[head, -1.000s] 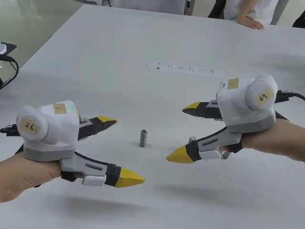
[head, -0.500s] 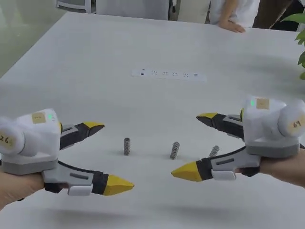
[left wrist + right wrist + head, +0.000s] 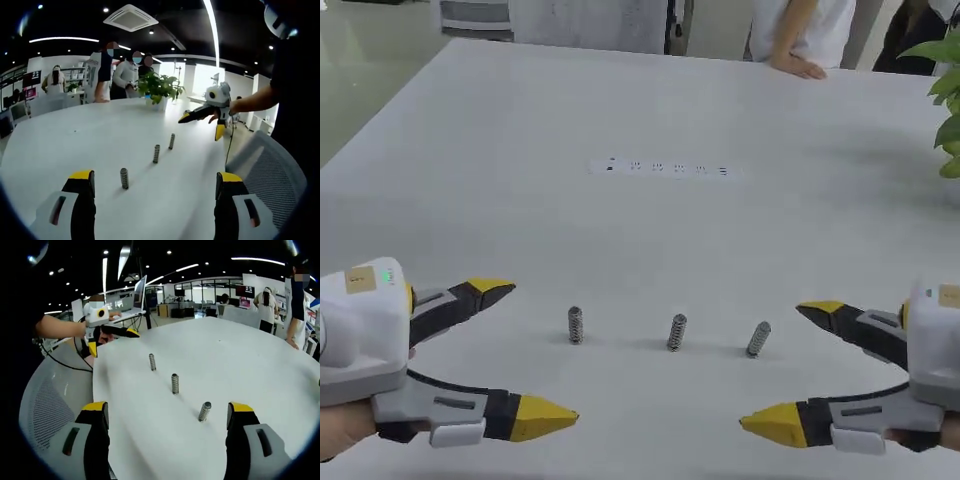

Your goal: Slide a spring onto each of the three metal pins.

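With left tongs point(image 3: 535, 350) and right tongs point(image 3: 775, 366) spread empty, should pinch springs point(image 3: 677, 332) gently mid-coil: probably light, squashy, tippy.

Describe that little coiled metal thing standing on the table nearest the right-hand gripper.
The small grey metal coil spring stands on the white table, with nothing else touching it. Its tight coils run from bottom to top, and a rounded metal end shows at the top. It leans slightly rather than standing straight. It ends a row, beside the middle spring and the left spring, and sits apart from the open right gripper, ahead of its yellow-tipped jaws.
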